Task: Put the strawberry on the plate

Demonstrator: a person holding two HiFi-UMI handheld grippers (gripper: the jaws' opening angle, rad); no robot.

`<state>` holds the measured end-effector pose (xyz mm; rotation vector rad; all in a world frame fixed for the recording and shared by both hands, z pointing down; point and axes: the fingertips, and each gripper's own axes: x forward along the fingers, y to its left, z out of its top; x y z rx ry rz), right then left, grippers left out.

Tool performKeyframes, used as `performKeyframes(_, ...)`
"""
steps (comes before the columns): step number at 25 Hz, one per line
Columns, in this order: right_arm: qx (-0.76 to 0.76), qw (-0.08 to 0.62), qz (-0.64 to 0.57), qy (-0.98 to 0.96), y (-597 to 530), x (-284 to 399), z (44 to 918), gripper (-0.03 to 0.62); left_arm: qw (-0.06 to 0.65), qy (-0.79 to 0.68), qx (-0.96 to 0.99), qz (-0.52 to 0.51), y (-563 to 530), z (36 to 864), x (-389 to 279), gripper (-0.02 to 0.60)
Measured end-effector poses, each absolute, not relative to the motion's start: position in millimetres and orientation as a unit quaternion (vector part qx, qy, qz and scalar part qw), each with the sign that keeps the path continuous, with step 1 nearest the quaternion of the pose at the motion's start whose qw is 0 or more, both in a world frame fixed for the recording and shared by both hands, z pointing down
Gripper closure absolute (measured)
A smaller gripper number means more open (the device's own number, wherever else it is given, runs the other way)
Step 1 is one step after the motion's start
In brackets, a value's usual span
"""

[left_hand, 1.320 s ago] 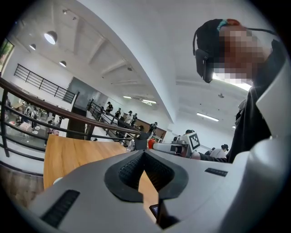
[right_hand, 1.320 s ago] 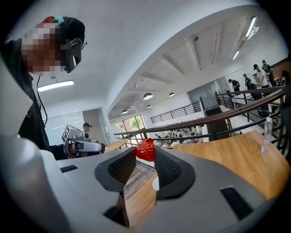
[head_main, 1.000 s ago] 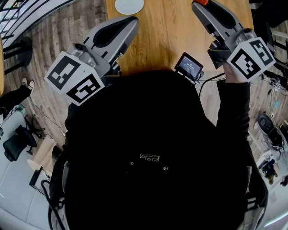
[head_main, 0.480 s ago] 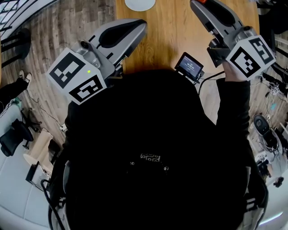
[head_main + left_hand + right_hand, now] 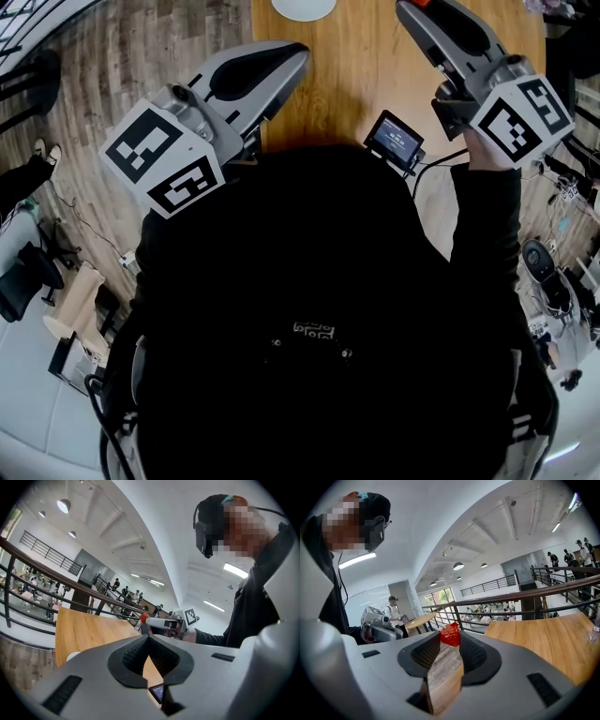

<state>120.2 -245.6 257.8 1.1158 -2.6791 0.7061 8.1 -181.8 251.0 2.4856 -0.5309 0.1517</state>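
A red strawberry [image 5: 450,634] is pinched between the tips of my right gripper [image 5: 450,638], which is held up in the air. In the head view the right gripper [image 5: 411,7] is at the top right, and the strawberry [image 5: 424,3] just shows at the frame's edge. The white plate [image 5: 303,6] lies on the wooden table [image 5: 347,75], left of the right gripper's tips and mostly cut off by the top edge. My left gripper [image 5: 298,52] hangs over the table's left edge, its jaws shut on nothing [image 5: 149,637].
A small device with a lit screen [image 5: 394,139] sits at the table's near edge between the two grippers. Wooden floor lies left of the table, with chairs and cables at both sides. Railings and other tables with people show in the gripper views.
The head view has swung, so the table and plate sit further right in the frame. Both grippers keep about the same pose, and the strawberry stays in the right jaws.
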Motion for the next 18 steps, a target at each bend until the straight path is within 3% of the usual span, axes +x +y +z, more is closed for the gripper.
performKeyframes(18, 0.35, 0.109, 0.247, -0.897, -266.9, 102.4, 285.8, 0.454, 0.33, -0.22, 0.916, 0.051, -184.7, 270.0, -7.0, 0.581)
